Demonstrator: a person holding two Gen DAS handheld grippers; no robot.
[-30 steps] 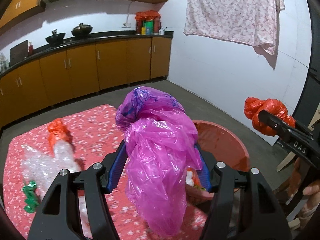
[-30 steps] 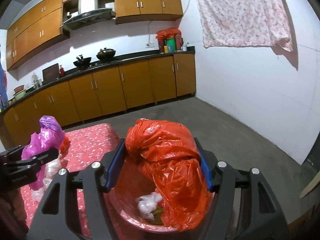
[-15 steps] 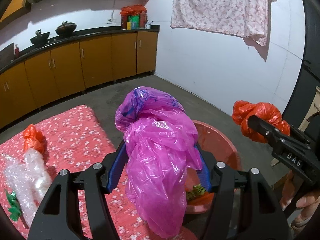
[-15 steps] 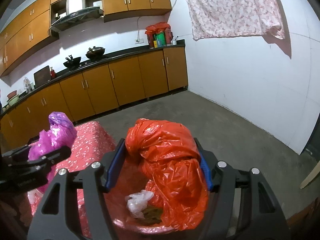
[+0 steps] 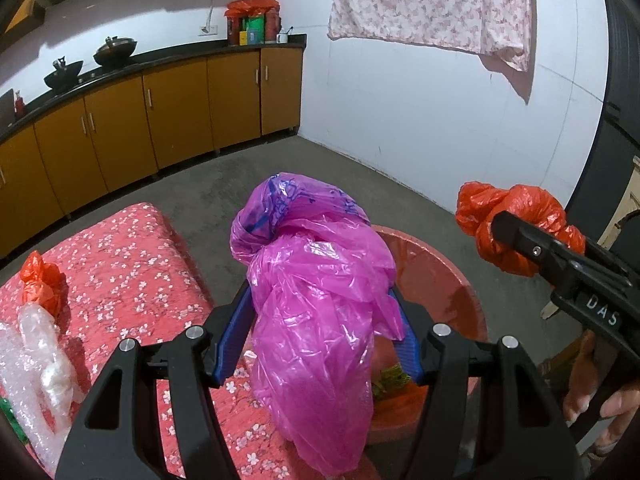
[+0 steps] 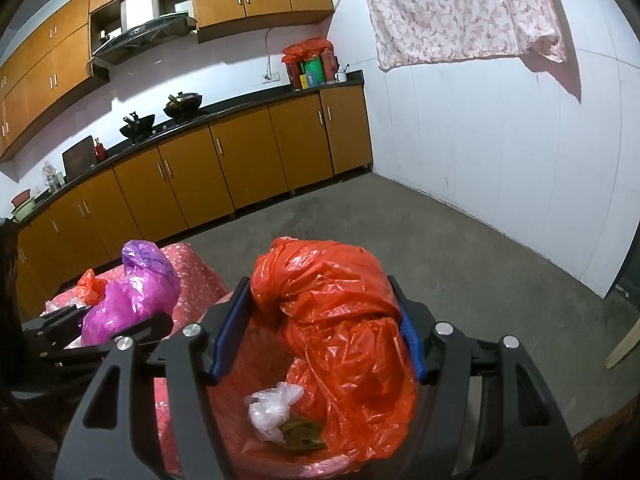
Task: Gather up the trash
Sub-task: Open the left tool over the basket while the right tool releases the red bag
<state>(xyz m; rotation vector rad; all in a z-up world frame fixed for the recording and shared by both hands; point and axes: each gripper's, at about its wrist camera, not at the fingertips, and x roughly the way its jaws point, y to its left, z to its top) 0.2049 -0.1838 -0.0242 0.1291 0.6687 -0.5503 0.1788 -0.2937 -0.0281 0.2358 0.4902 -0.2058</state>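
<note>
Left gripper (image 5: 320, 332): blue pads pressed on pink bag (image 5: 316, 300), held above bin's near edge.
Right gripper (image 6: 316, 320): clamped on orange bag (image 6: 340, 320), directly over red bin (image 6: 240, 412).
Advice: centre each bag over bin opening, lower, then release; loose tails may snag pads.
Remaining on table (image 5: 132, 264): small orange bag (image 5: 42, 280), bubble wrap (image 5: 36, 360).
</note>
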